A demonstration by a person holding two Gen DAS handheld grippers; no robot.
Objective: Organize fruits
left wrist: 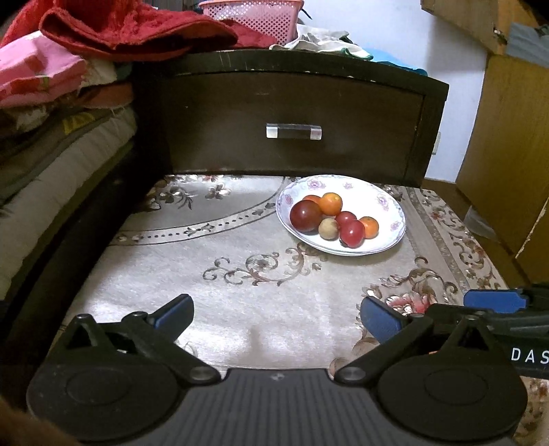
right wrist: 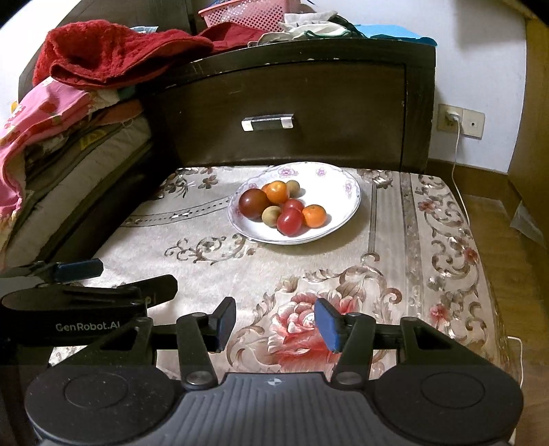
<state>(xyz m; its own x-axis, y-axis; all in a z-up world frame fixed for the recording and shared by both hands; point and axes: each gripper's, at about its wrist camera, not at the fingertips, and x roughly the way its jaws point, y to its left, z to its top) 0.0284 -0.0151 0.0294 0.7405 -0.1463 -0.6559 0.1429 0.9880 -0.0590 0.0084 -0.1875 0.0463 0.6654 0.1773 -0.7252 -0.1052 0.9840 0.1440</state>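
Note:
A white flowered plate [left wrist: 387,209] [right wrist: 329,182] sits on the patterned cloth near the dark drawer. It holds several fruits: a large dark red one [left wrist: 305,215] [right wrist: 254,203], small oranges [left wrist: 331,203] [right wrist: 314,216], red ones [left wrist: 352,233] [right wrist: 290,221] and small tan ones [left wrist: 328,229] [right wrist: 271,216]. My left gripper [left wrist: 276,317] stands wide open, well short of the plate, with nothing between its fingers. My right gripper [right wrist: 274,324] is partly open over the pink flower pattern, also holding nothing. Each gripper shows at the other view's edge.
The dark wooden drawer front [left wrist: 295,116] with a clear handle [left wrist: 293,131] rises behind the plate. Red towels [left wrist: 137,31], a pink basket [left wrist: 254,15] and folded bedding [left wrist: 41,113] lie to the left and above. A wall socket with a cord [right wrist: 454,120] is at right.

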